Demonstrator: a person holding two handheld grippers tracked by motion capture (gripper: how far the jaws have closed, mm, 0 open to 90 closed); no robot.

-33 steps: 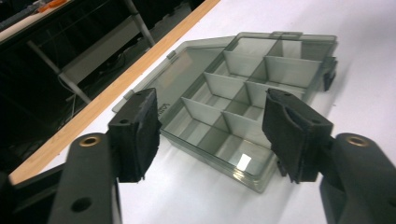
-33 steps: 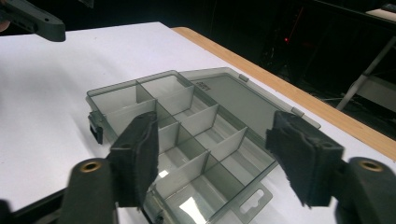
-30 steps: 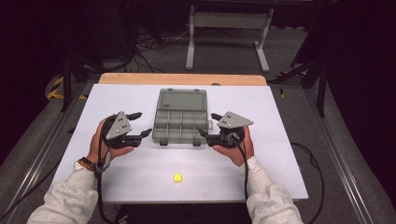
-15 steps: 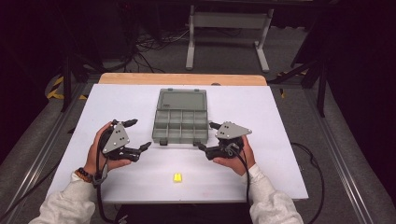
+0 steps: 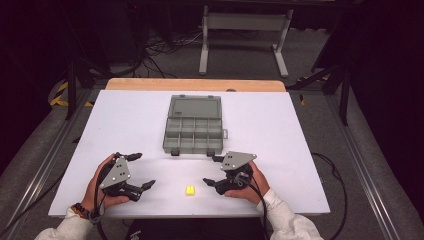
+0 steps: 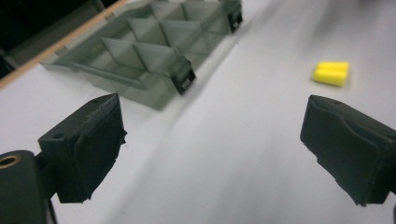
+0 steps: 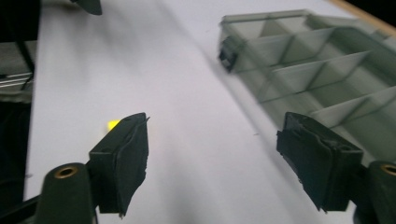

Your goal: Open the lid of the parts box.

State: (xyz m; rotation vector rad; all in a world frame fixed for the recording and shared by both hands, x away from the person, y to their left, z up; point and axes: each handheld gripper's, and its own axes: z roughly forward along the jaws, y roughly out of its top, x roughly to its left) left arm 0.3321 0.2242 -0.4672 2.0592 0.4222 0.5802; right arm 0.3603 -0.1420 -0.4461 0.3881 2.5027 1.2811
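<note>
An open grey compartment box lies at the table's middle with its lid folded back. A small yellow piece rests near the front edge. My left gripper hovers open to the left of the piece, and my right gripper hovers open to its right. Both point inward, and nothing sits between their jaws. In the left gripper view, the left gripper stands wide, with the yellow piece ahead at right and the box at upper left. Past the right gripper lie the yellow piece and the box.
The white tabletop ends in a wooden strip at the far side. A metal stand and cables lie on the floor beyond. Metal rails run along both sides of the table.
Both grippers have drawn back from the box's front corners toward the near edge, and now flank the yellow piece. Both stay open.
</note>
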